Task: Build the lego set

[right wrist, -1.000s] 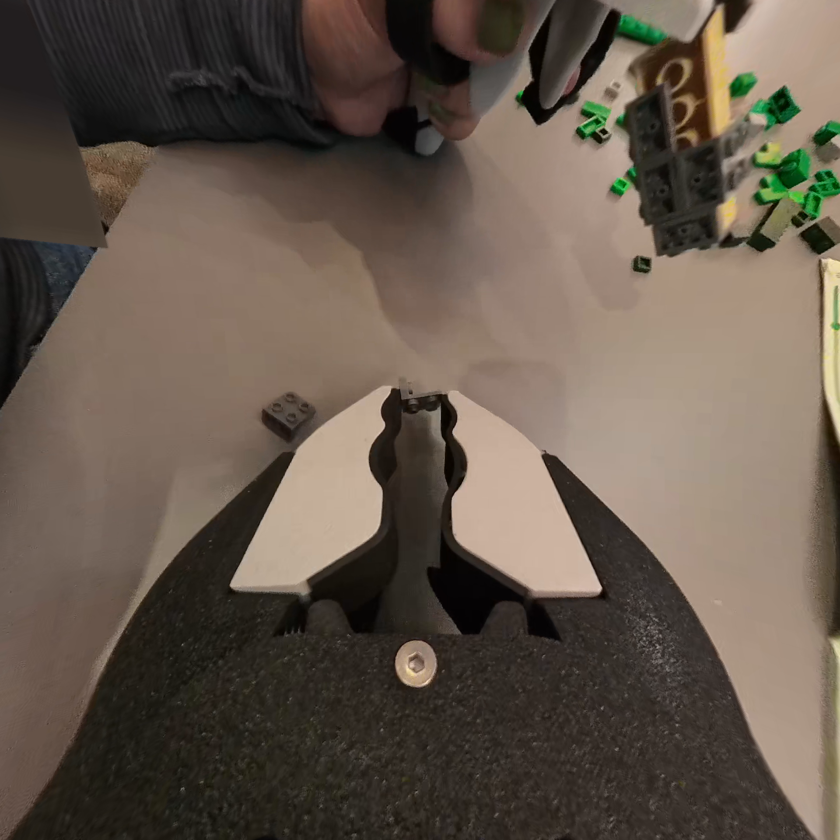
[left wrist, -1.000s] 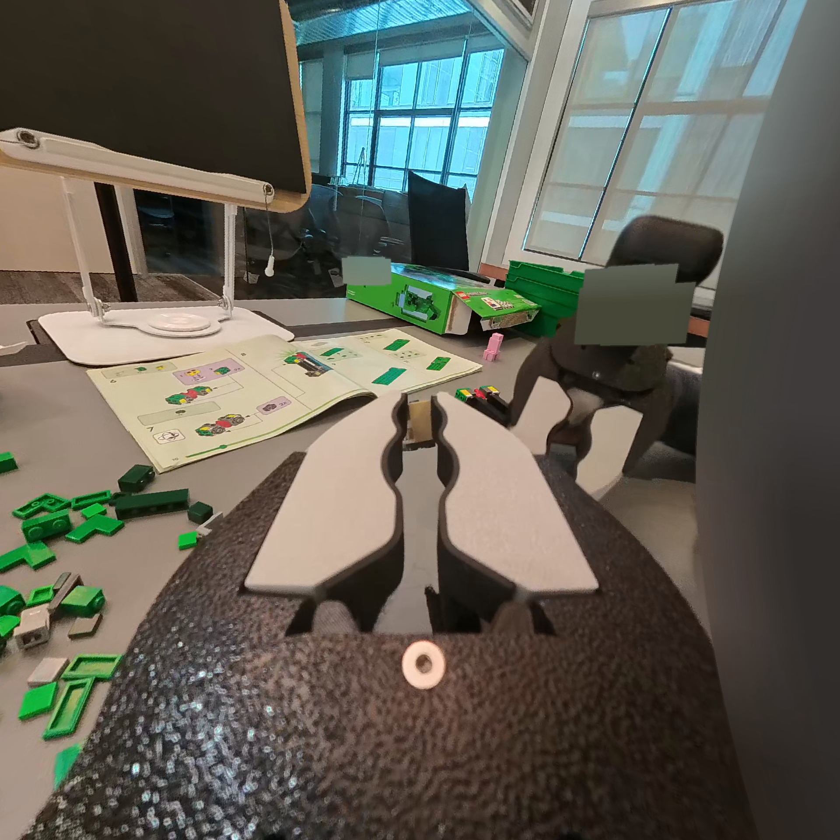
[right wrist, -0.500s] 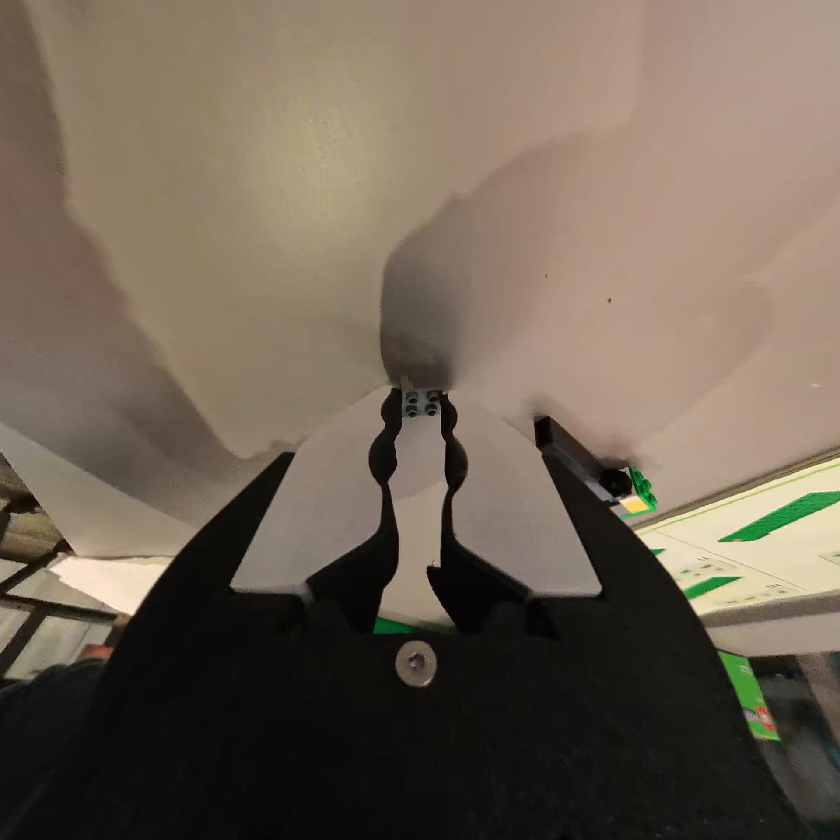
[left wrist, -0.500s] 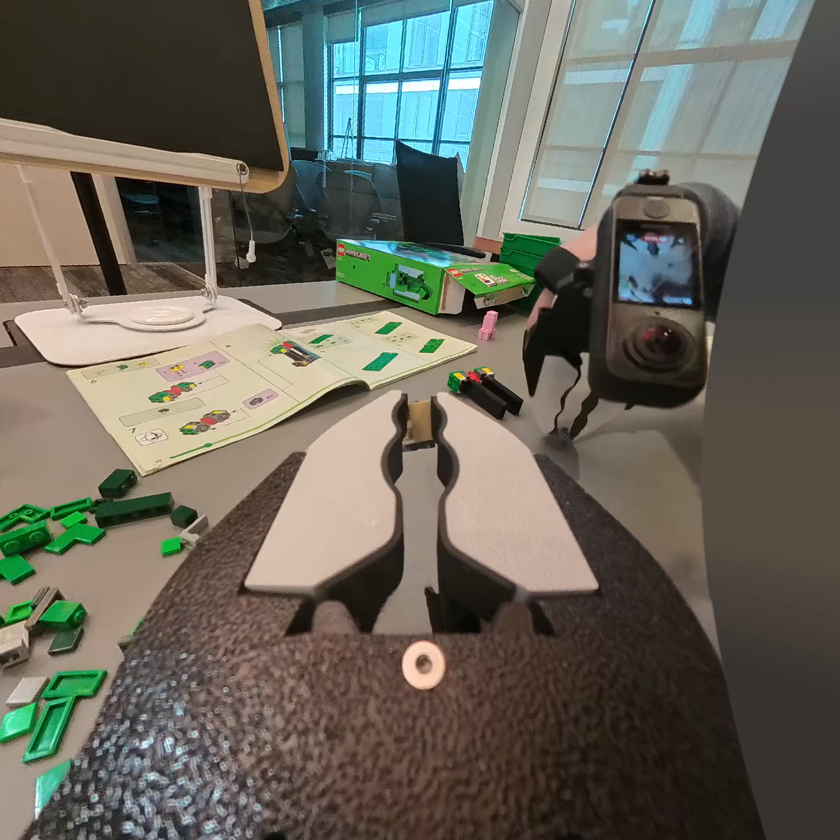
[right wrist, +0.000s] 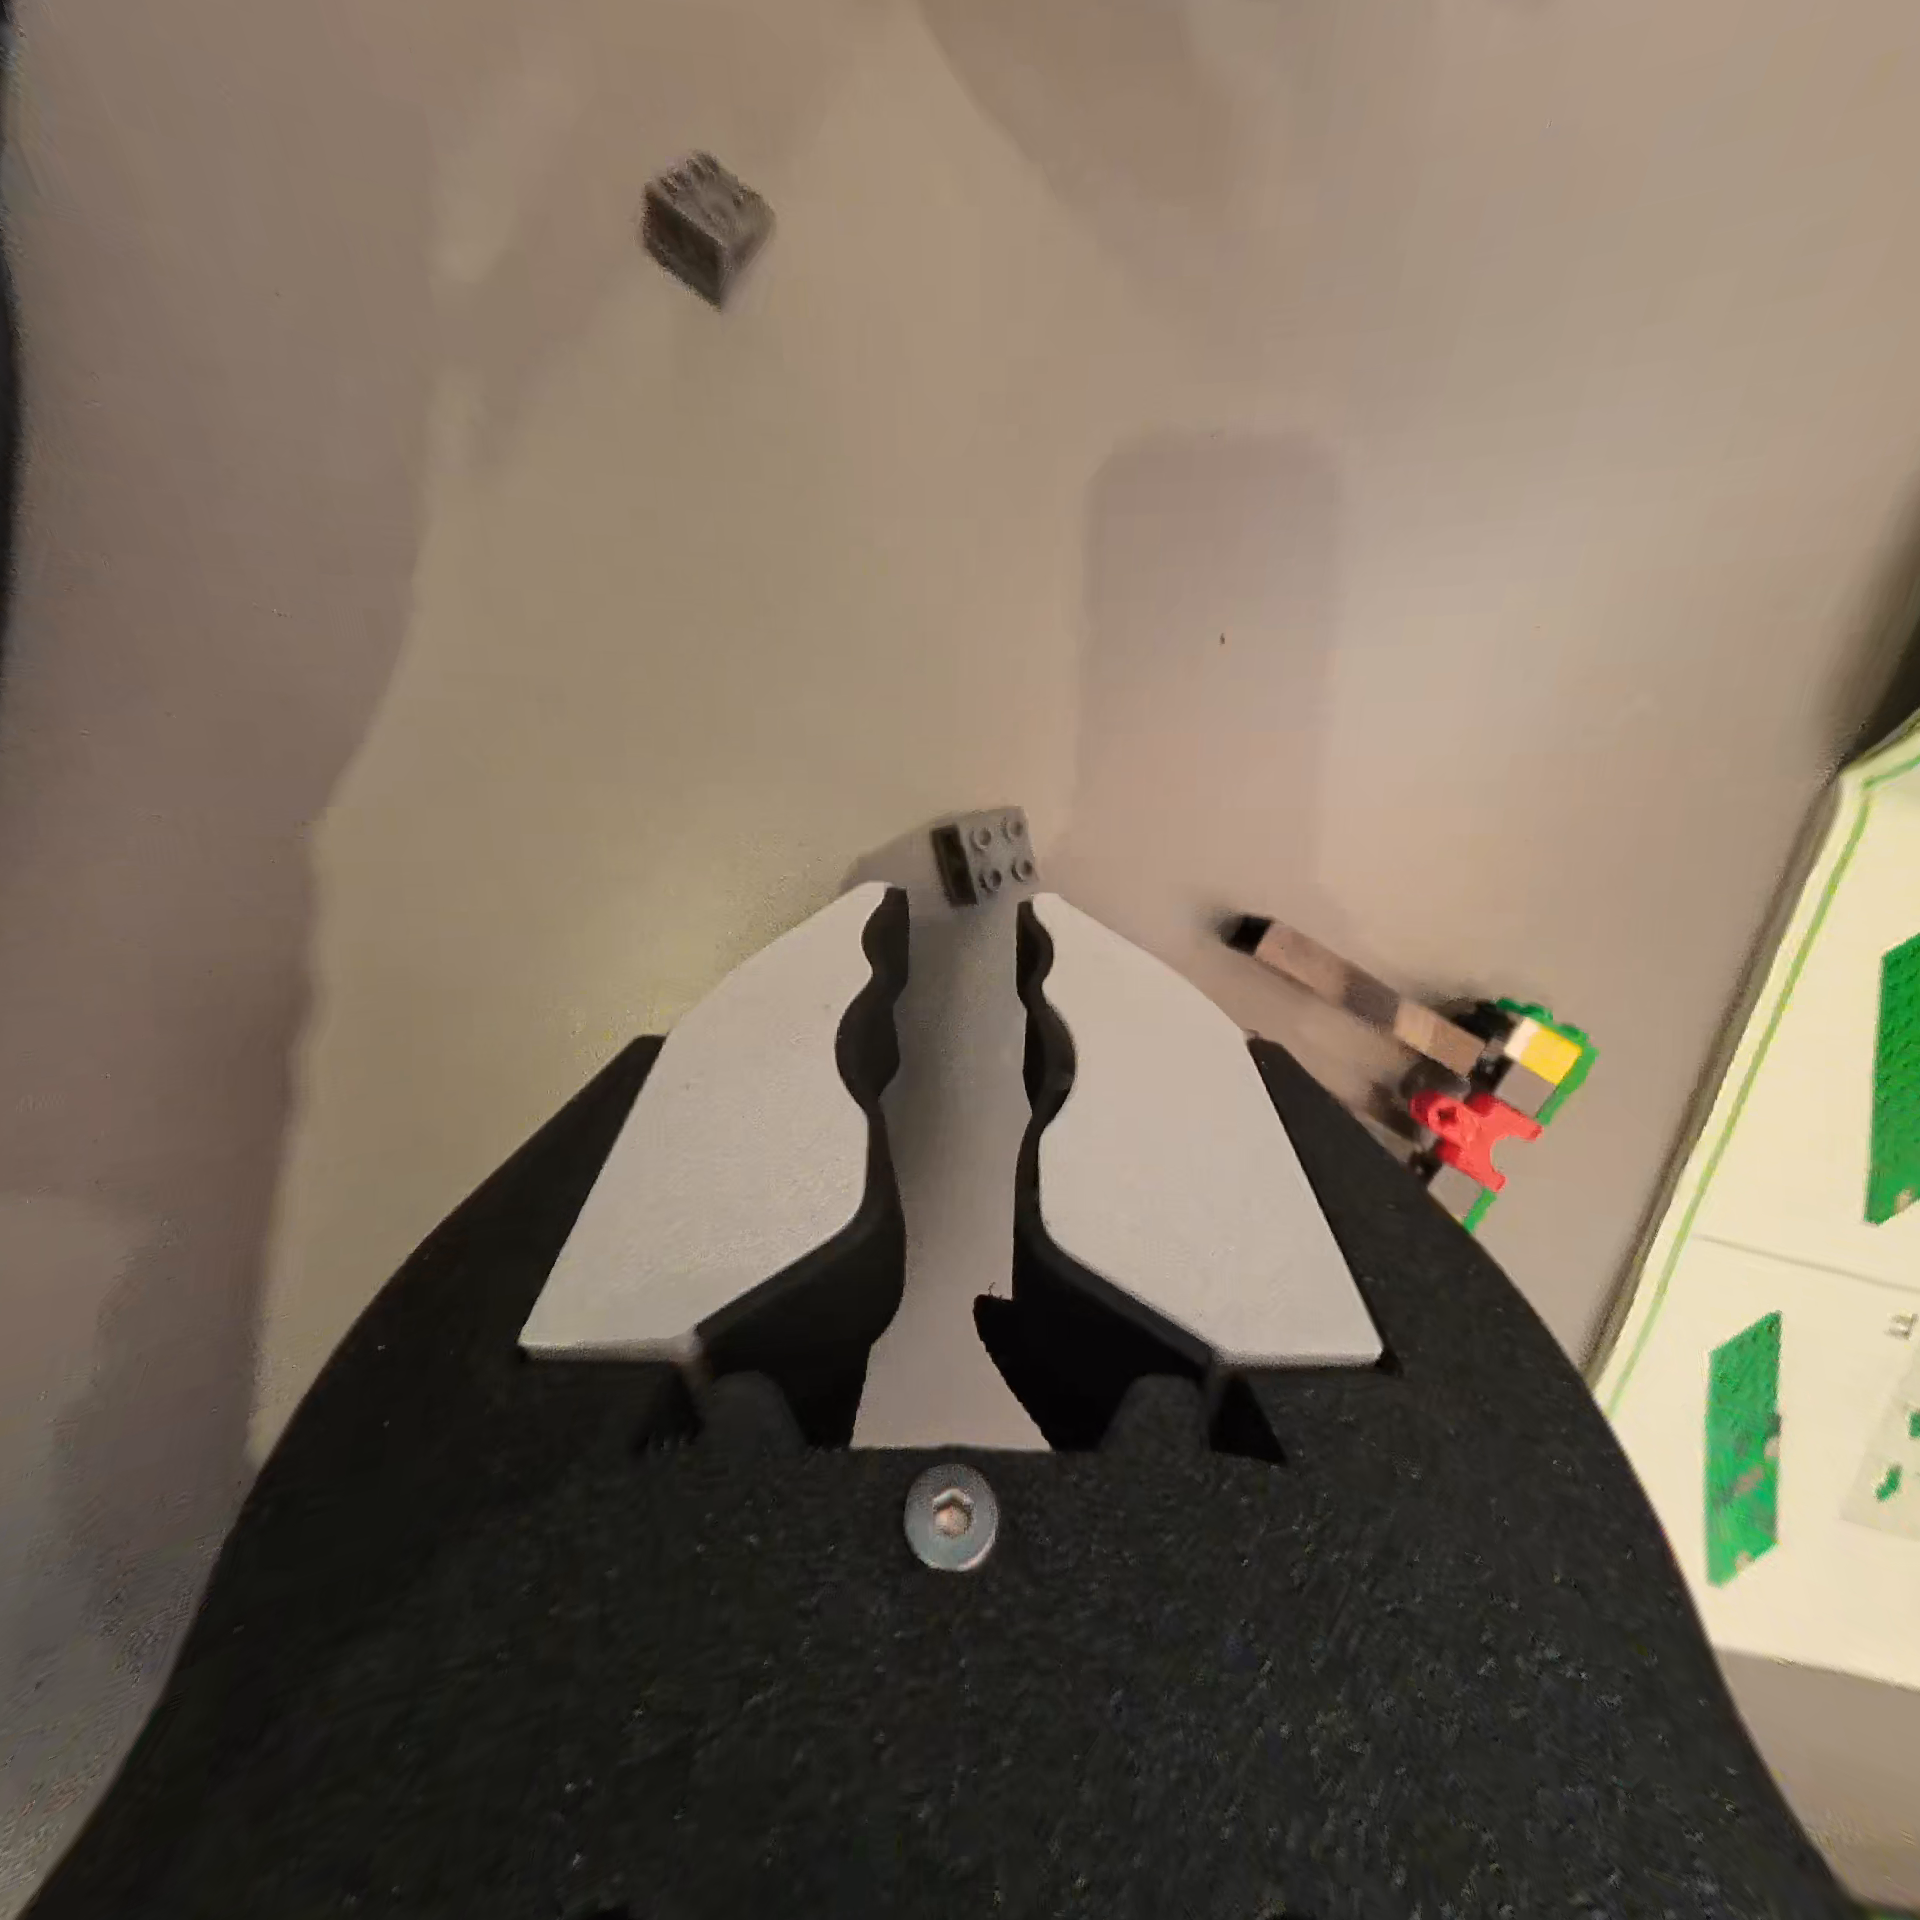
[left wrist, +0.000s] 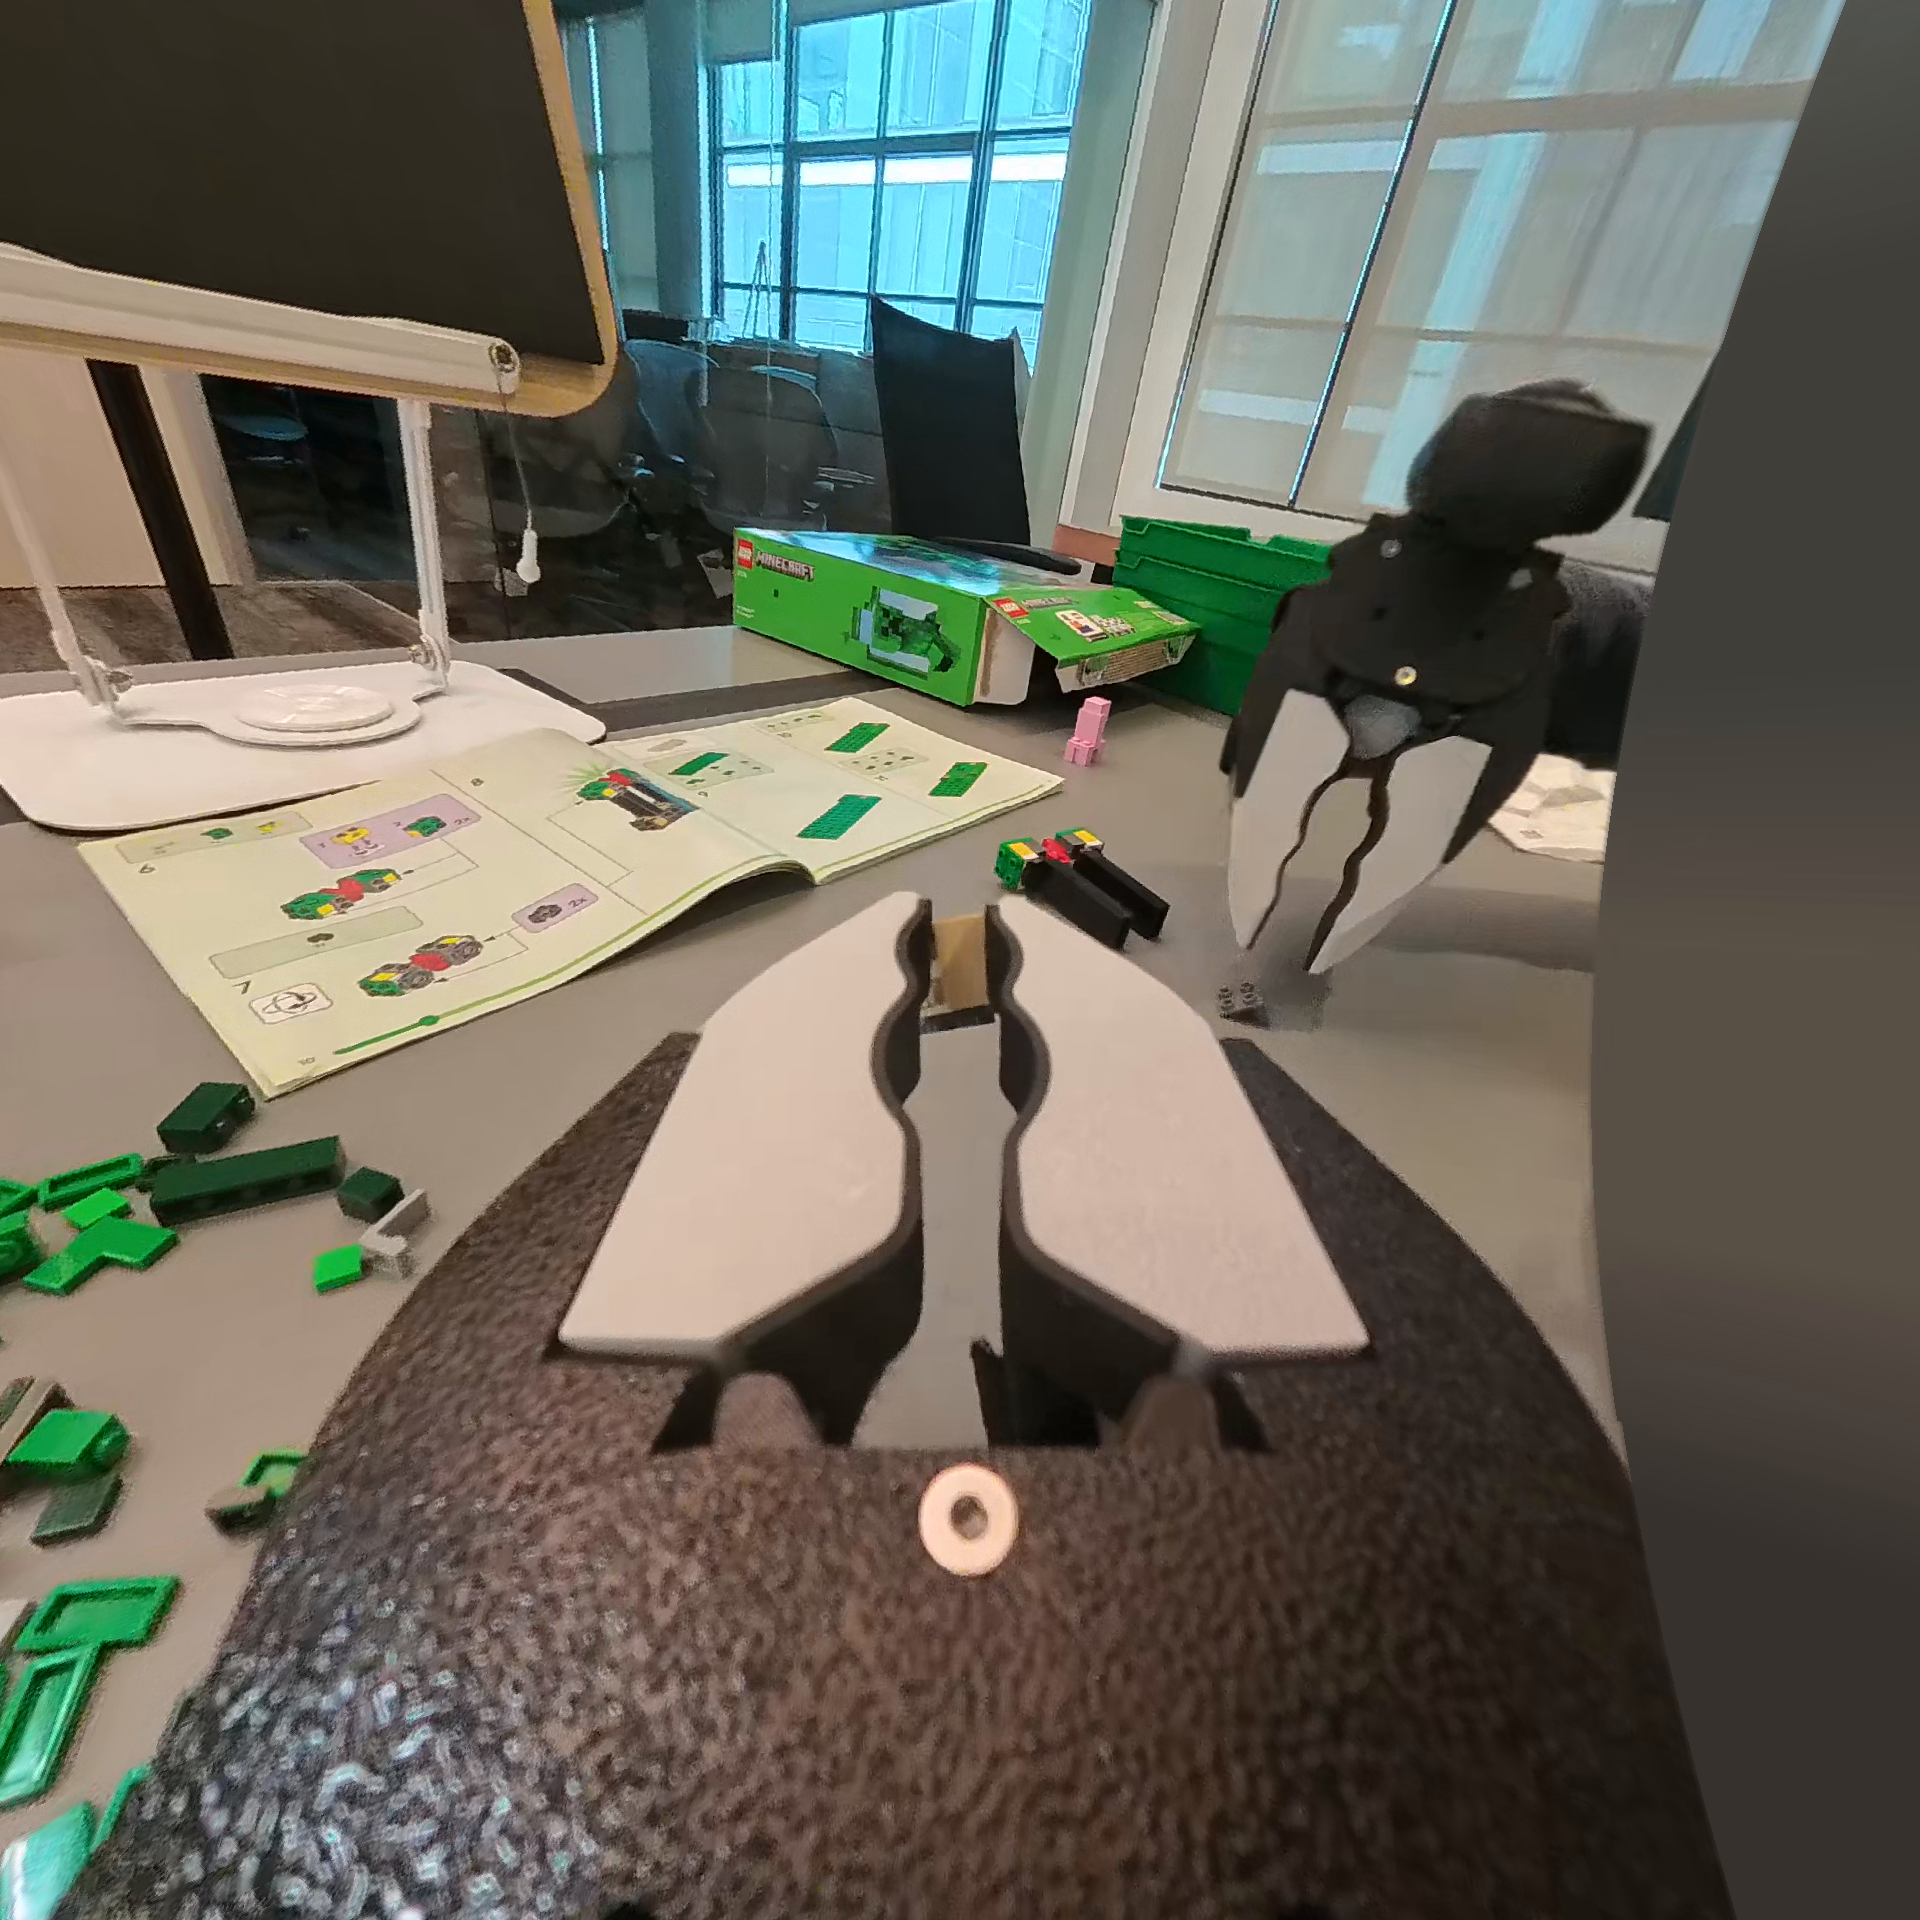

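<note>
The left gripper [left wrist: 958,940] has its jaws clamped on a tan-and-grey brick assembly [left wrist: 958,966], held above the grey table [left wrist: 644,1049]. Loose green lego pieces [left wrist: 114,1226] lie scattered to its left, and beyond them the open instruction booklet [left wrist: 499,862]. Just past the fingertips sits a black, green and red sub-build [left wrist: 1081,883]. To the right, the right gripper [right wrist: 961,899] points down at the table, jaws slightly apart and holding nothing, with a small dark grey 2x2 brick [right wrist: 985,854] lying free just ahead of its tips. A second grey brick [right wrist: 707,231] rests farther off. At the back lies the green set box [left wrist: 935,634], a pink figure [left wrist: 1089,729] beside it
</note>
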The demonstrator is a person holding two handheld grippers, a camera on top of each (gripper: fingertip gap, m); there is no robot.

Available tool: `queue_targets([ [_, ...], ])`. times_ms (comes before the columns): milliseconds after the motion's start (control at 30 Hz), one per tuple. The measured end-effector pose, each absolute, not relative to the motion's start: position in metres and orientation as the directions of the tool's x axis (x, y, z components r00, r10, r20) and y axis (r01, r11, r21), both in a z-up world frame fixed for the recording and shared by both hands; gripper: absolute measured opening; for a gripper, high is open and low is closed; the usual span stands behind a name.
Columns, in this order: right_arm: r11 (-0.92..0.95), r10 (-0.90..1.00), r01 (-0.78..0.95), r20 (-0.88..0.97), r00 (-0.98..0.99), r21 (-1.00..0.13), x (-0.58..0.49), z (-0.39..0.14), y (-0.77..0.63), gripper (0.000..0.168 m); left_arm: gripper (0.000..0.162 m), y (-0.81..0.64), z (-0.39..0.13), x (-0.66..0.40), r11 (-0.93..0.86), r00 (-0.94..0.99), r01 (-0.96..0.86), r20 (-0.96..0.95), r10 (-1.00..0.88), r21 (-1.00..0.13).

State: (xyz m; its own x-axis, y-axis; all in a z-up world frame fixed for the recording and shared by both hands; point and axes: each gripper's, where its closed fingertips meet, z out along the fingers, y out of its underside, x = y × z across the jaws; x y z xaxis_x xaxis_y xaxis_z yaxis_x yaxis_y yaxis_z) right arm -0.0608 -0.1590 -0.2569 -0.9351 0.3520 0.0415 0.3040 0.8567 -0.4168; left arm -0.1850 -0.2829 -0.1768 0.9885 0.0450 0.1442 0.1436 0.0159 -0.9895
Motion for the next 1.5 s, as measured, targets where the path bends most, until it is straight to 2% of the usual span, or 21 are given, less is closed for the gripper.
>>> queue_targets([
  [67,0.838,0.339,0.271,0.062,-0.939,-0.474,-0.061,-0.255,-0.165,0.017,0.009,-0.281,-0.178,-0.183,0.001,0.99,0.136,0.136,0.04,-0.991],
  [200,0.775,0.358,0.317,-0.034,-0.933,-0.547,-0.066,-0.256,-0.169,0.019,0.009,-0.279,-0.18,-0.18,-0.018,0.992,0.12,0.12,0.027,-0.993],
  [400,0.858,0.267,0.248,-0.023,-0.964,-0.45,-0.065,-0.268,-0.17,0.018,0.009,-0.278,-0.18,-0.178,-0.015,0.992,0.13,0.13,0.009,-0.991],
  [500,0.882,0.255,0.23,0.006,-0.967,-0.412,-0.068,-0.273,-0.166,0.012,0.009,-0.278,-0.18,-0.176,-0.016,0.991,0.131,0.131,0.002,-0.991],
  [867,0.886,0.259,0.23,0.018,-0.966,-0.402,-0.066,-0.273,-0.165,0.006,0.009,-0.275,-0.181,-0.172,-0.025,0.991,0.131,0.132,-0.021,-0.991],
  [1233,0.795,0.382,0.254,0.129,-0.915,-0.551,-0.066,-0.271,-0.166,0.005,0.009,-0.274,-0.181,-0.17,-0.032,0.99,0.138,0.139,-0.026,-0.99],
  [1400,0.677,0.518,0.261,0.194,-0.833,-0.689,-0.073,-0.265,-0.17,0.005,0.009,-0.261,-0.183,-0.163,-0.042,0.974,0.221,0.222,-0.038,-0.974],
  [1500,0.561,0.596,0.21,0.215,-0.774,-0.801,-0.085,-0.245,-0.178,0.005,0.008,-0.251,-0.185,-0.155,-0.058,0.965,0.248,0.252,-0.068,-0.967],
])
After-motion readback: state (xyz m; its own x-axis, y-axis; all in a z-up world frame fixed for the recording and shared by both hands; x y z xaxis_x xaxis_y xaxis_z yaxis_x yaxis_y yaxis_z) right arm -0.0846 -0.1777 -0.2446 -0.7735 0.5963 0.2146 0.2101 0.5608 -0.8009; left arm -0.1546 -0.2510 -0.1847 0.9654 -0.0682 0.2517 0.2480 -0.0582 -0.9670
